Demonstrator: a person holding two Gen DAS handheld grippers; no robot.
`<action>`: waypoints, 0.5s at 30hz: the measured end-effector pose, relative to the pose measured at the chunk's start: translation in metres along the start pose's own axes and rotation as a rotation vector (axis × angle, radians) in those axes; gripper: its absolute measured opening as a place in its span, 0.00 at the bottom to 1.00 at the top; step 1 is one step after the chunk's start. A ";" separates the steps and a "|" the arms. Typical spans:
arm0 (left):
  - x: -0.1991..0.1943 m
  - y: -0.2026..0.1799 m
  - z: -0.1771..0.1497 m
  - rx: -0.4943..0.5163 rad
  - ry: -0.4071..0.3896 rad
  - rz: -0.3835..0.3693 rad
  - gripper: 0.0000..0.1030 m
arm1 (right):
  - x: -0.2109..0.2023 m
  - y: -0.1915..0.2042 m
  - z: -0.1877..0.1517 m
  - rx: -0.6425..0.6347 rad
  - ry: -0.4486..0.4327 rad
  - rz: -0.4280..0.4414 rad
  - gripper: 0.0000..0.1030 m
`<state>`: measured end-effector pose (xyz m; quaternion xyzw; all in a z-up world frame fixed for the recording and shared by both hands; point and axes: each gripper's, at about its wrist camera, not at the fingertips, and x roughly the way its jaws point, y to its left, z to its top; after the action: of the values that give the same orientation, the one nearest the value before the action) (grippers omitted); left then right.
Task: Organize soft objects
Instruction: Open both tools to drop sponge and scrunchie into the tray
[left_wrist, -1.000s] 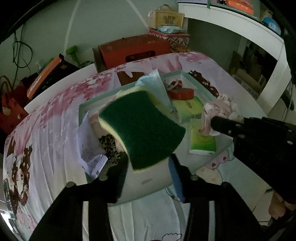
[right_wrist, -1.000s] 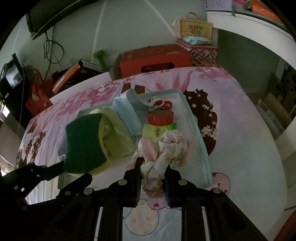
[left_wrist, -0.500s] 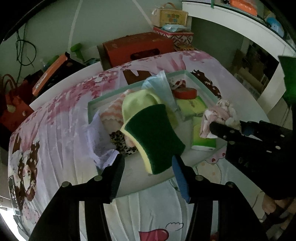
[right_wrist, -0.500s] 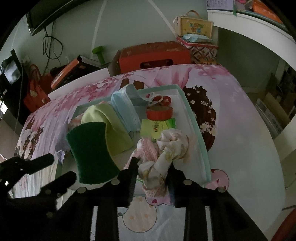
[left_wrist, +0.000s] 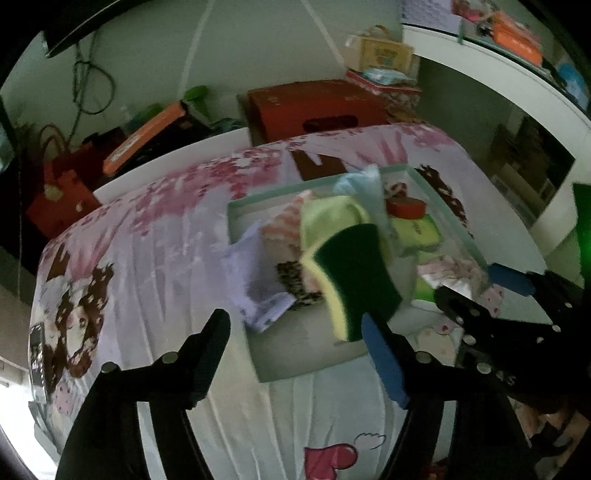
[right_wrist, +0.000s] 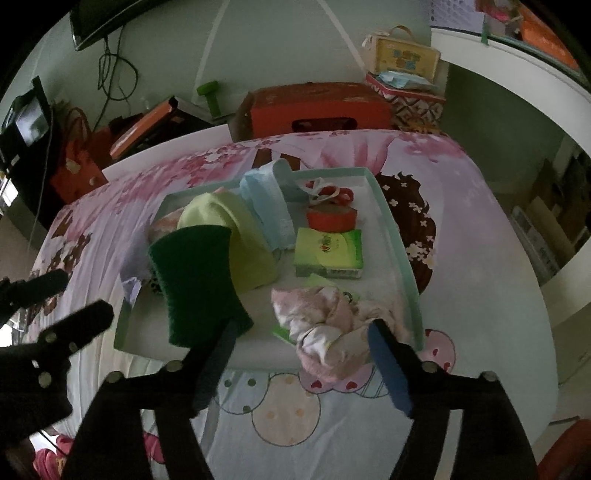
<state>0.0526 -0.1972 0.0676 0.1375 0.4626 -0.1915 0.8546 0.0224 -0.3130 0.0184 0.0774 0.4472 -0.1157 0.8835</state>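
A green scouring sponge (left_wrist: 354, 273) lies in the teal-rimmed tray (left_wrist: 258, 199), leaning on a yellow cloth (left_wrist: 328, 218). My left gripper (left_wrist: 295, 328) hangs just in front of it with its jaws opening, and nothing is pressed between the pads. In the right wrist view a crumpled pink cloth (right_wrist: 325, 325) rests on the tray's (right_wrist: 399, 243) front edge. My right gripper (right_wrist: 303, 330) straddles that cloth with its jaws opening and the pads off it. The sponge (right_wrist: 195, 280) stands left of that, and the left gripper (right_wrist: 79, 295) is at the far left.
The tray also holds a blue face mask (right_wrist: 266, 199), a red tape roll (right_wrist: 330, 218) and a green tissue packet (right_wrist: 328, 251). It sits on a pink patterned bedsheet (right_wrist: 480, 258). A red box (right_wrist: 317, 110) stands behind it, with bags at the left and a white shelf at the right.
The left gripper released the sponge, which dropped into the tray, and drew back and up. The right gripper spread off the pink cloth, which now lies loose at the tray's front.
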 end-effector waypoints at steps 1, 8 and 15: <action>-0.001 0.004 -0.001 -0.011 -0.001 0.009 0.78 | -0.001 0.002 -0.001 -0.005 0.000 0.000 0.79; -0.005 0.035 -0.015 -0.118 0.011 0.058 0.94 | -0.011 0.018 -0.009 -0.051 0.005 -0.010 1.00; -0.013 0.059 -0.034 -0.198 0.009 0.086 0.98 | -0.022 0.037 -0.021 -0.083 0.010 -0.001 1.00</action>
<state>0.0481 -0.1284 0.0641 0.0731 0.4769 -0.1076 0.8693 0.0039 -0.2695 0.0250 0.0413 0.4562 -0.0971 0.8836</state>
